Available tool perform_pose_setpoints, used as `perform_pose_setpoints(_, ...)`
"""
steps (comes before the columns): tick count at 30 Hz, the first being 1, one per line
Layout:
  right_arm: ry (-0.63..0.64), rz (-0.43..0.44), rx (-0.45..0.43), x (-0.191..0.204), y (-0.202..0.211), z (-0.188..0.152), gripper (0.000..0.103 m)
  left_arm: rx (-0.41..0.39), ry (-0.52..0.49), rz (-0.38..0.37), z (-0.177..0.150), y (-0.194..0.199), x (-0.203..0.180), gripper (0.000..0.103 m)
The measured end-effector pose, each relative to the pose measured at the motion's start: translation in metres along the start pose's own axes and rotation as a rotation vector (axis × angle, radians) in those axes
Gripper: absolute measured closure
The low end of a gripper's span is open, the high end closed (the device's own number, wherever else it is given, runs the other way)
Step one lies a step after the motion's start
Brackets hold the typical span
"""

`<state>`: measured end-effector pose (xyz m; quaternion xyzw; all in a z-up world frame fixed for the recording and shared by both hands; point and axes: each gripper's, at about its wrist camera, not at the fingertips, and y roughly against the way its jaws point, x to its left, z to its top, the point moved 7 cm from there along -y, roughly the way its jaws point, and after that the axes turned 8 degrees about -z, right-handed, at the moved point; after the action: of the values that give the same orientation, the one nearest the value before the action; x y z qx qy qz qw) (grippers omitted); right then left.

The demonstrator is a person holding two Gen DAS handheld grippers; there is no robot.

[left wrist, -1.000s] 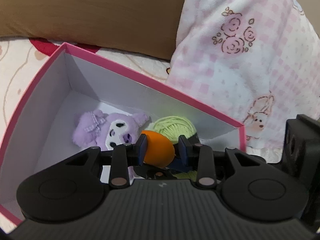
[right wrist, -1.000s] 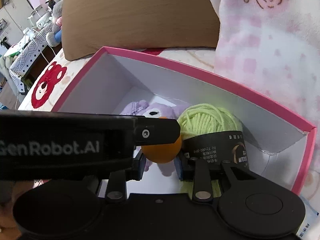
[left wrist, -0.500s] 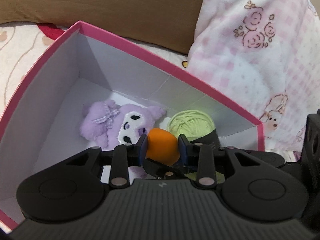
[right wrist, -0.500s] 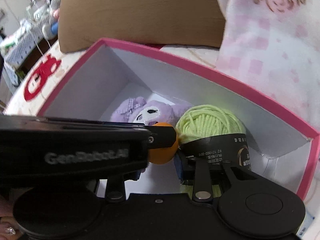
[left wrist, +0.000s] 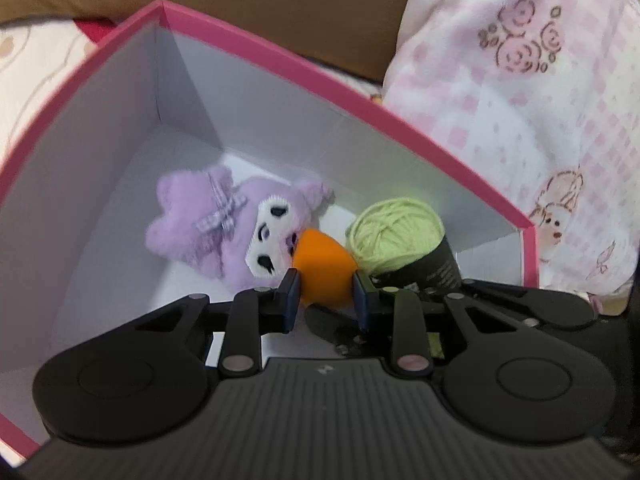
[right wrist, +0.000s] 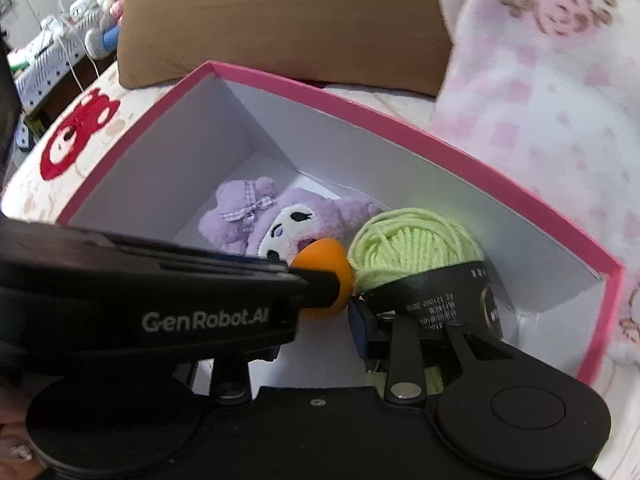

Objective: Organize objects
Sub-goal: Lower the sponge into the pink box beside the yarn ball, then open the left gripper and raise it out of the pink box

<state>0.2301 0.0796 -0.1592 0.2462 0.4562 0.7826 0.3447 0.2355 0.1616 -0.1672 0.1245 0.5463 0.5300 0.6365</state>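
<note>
Left wrist view: an orange ball point(left wrist: 324, 272) sits clamped between the blue pads of the left gripper point(left wrist: 325, 300), whose jaws have just been closing and now stand narrow, pressing the ball on both sides. The ball hangs low inside a pink-rimmed box point(left wrist: 280, 56) with white walls — just in front of a purple plush toy point(left wrist: 224, 224) lying on the box floor, and just beside a ball of green yarn point(left wrist: 394, 236) wrapped in a black paper band. Whether the orange ball touches the floor of the box cannot be told.

Right wrist view: the same orange ball point(right wrist: 324, 268) shows past the tip of the left gripper point(right wrist: 320, 284), which crosses the frame from the left bearing white lettering. The right gripper point(right wrist: 320, 332) has one blue pad in sight, close beside the green yarn point(right wrist: 412, 244); the other finger is hidden behind the left tool. Its jaws have just been closing and stand narrow — whether they hold anything cannot be told.

Outside the box lie a pink-and-white checked blanket point(left wrist: 520, 128) with printed roses, a brown cushion point(right wrist: 280, 16), and a cream sheet with a red bear print point(right wrist: 76, 132).
</note>
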Motion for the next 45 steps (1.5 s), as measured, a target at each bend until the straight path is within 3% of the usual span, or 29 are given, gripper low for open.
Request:
perform_pose_setpoints(2, 0.008, -0.011, -0.006, -0.003, -0.001, -0.003, 0.08, 0.004, 0.004, 0.004, -0.001, -0.004, 0.0, 0.077)
perform_pose_setpoints(7, -0.03, -0.009, 0.001, -0.008, -0.006, -0.004, 0.083, 0.005, -0.003, 0.027, -0.001, -0.009, -0.003, 0.075)
perform_pose_setpoints(11, -0.009, -0.004, 0.005, -0.003, 0.001, -0.008, 0.081, 0.06, 0.002, 0.02, -0.001, -0.006, -0.007, 0.064)
perform_pose_setpoints(20, -0.095, 0.097, -0.072, -0.017, 0.044, -0.024, 0.077, 0.026, -0.086, -0.002, -0.002, 0.021, -0.032, 0.064)
perform_pose_setpoints(27, -0.062, 0.112, -0.102, -0.017, 0.072, -0.04, 0.077, -0.01, -0.144, 0.023, -0.005, 0.048, -0.058, 0.062)
perform_pose_setpoints(39, -0.025, 0.095, -0.17, -0.017, 0.136, -0.048, 0.06, -0.048, -0.21, 0.016, -0.02, 0.118, -0.105, 0.057)
perform_pose_setpoints(43, 0.031, 0.08, -0.161, -0.009, 0.153, -0.056, 0.048, -0.014, -0.246, 0.039, -0.033, 0.133, -0.109, 0.052)
perform_pose_setpoints(45, 0.047, 0.071, -0.159, -0.005, 0.162, -0.061, 0.048, 0.019, -0.257, 0.048, -0.042, 0.142, -0.108, 0.049)
